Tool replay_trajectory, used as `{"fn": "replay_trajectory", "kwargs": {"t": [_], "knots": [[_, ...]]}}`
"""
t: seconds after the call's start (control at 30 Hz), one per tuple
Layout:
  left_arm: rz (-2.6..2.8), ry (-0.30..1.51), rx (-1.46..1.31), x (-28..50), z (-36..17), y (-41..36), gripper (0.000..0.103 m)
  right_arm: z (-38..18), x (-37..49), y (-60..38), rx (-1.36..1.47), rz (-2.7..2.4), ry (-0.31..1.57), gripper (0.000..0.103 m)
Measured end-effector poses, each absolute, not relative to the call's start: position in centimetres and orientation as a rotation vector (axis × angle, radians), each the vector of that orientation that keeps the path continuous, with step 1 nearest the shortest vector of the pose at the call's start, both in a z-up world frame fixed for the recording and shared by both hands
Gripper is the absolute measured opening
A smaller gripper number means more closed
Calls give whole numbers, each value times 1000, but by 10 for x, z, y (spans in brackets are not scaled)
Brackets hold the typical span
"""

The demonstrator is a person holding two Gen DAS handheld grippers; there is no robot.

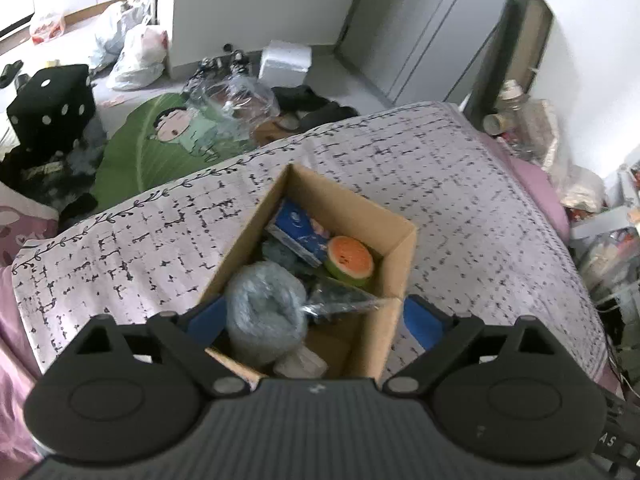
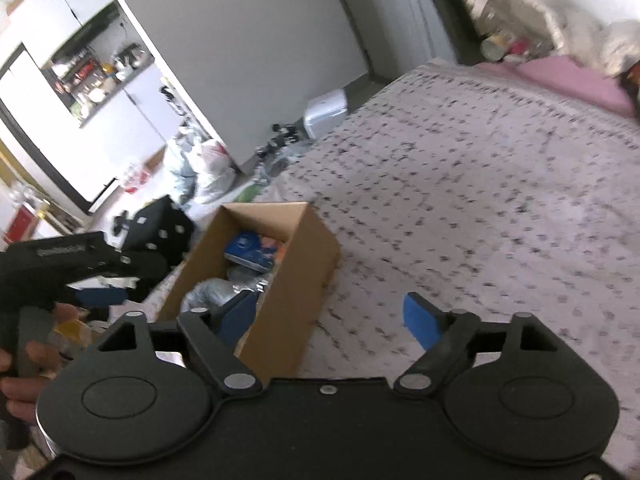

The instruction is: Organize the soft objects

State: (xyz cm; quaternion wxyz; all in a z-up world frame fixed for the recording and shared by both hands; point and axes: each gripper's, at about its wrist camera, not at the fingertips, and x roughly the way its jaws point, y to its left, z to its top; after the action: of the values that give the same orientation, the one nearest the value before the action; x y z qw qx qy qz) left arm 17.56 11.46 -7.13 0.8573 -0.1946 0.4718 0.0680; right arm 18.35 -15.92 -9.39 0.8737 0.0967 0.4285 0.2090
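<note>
Your left gripper (image 1: 314, 316) hangs over the cardboard box (image 1: 394, 320), jaws spread wide, holding nothing. Box sits on the patterned bed cover (image 1: 480, 208); inside it a grey bubble-wrap roll (image 1: 264, 308) at the near left, a blue packet (image 1: 298, 228) behind, a watermelon-slice toy (image 1: 350, 260) right. Your right gripper (image 2: 330, 316): jaws spread, empty, above the box's right wall.

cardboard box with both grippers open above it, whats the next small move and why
Probably lift the left gripper away from the cardboard box. Its jaws are open and hold nothing, and the grey fluffy roll, watermelon slice toy and blue packet already lie inside. The right gripper is open too, over the patterned bedspread, where no other soft object shows.
</note>
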Motion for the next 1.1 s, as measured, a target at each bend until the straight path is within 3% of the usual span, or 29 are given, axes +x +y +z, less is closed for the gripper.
{"fn": "replay_trajectory", "kwargs": {"t": [0.13, 0.37, 1.1], "knots": [[123, 940, -372, 160, -60, 103, 101, -84, 168, -175, 242, 423, 865, 96], [115, 917, -329, 135, -48, 87, 103, -75, 140, -201, 271, 355, 836, 103], [28, 844, -135, 57, -13, 41, 103, -52, 63, -239, 202, 275, 793, 103]]}}
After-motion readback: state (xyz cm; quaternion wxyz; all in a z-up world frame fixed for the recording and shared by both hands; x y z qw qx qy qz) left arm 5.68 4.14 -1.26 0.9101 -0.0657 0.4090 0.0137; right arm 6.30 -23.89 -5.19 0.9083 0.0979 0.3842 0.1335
